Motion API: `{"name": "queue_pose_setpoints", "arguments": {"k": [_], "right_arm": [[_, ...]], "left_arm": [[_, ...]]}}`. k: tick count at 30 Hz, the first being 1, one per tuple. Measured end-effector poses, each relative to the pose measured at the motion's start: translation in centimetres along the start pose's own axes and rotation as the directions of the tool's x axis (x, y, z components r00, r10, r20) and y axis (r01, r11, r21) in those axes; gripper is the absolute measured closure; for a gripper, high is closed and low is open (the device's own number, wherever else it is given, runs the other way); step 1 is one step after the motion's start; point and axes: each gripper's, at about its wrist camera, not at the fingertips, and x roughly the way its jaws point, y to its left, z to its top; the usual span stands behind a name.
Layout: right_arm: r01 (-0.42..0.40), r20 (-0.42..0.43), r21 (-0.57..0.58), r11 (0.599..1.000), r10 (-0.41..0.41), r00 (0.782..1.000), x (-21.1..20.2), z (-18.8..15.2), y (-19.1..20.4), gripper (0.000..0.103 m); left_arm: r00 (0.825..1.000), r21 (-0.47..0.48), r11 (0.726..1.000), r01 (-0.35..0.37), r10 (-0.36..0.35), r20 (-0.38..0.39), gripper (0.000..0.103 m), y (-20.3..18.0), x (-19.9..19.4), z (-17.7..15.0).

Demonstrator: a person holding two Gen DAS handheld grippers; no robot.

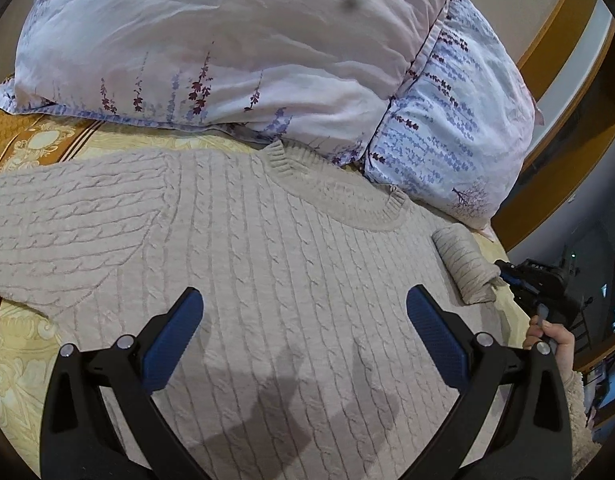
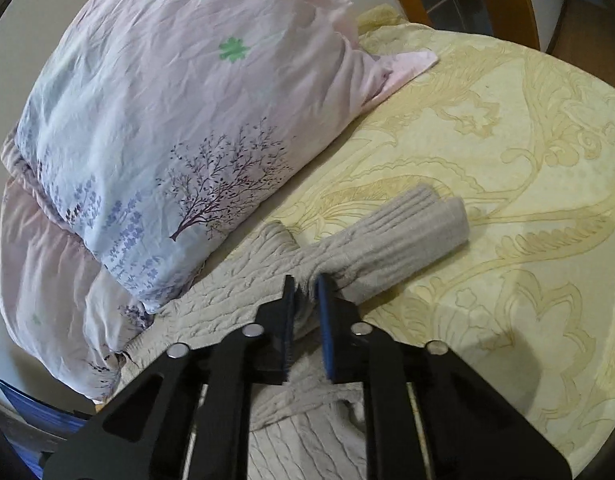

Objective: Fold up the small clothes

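While the beige cable-knit sweater [image 1: 243,248] lies spread flat across the middle of the left wrist frame, on the yellow patterned bed [image 2: 507,152], the left tongs [image 1: 305,320] hover over it spread wide and empty. At lower centre of the right wrist frame, the right tongs [image 2: 305,304] clamp its sleeve [image 2: 395,236], below the floral pillows [image 2: 155,120].

Chunky cable-knit wool sweater [image 1: 267,264], smooth crinkled cotton pillow [image 1: 227,48], matt black plastic right tool [image 2: 305,284]
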Motion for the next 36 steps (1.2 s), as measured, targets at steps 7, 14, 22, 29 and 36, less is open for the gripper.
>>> {"name": "queue_pose_setpoints", "arguments": {"k": [7, 14, 22, 29, 36], "right_arm": [[-0.193, 0.022, -0.303, 0.933, 0.209, 0.978, -2.3, -2.6, 9.9, 0.094], [-0.487, -0.376, -0.599, 0.636, 0.315, 0.872, 0.3, -13.1, 23.3, 0.087], [-0.455, -0.377, -0.487, 0.746, 0.29, 0.88, 0.0, -12.3, 19.0, 0.049], [-0.297, -0.322, -0.175, 0.939, 0.23, 0.918, -1.9, -9.4, 7.0, 0.049], [-0.197, -0.178, 0.138, 0.971, 0.22, 0.959, -1.8, -6.7, -1.4, 0.051]], "left_arm": [[0.998, -0.098, 0.994, 0.049, -0.046, 0.039, 0.002, 2.2, -0.8, 0.6], [0.997, -0.19, 0.98, 0.066, -0.056, 0.056, 0.01, 4.1, -1.4, 0.6], [0.995, -0.276, 0.958, 0.082, -0.094, -0.03, 0.035, 5.4, 0.7, 0.3], [0.989, -0.298, 0.952, 0.068, -0.105, -0.108, 0.045, 4.4, 3.7, 0.8], [0.989, -0.309, 0.95, 0.043, -0.085, -0.124, 0.048, 3.9, 5.6, 2.2]]}}
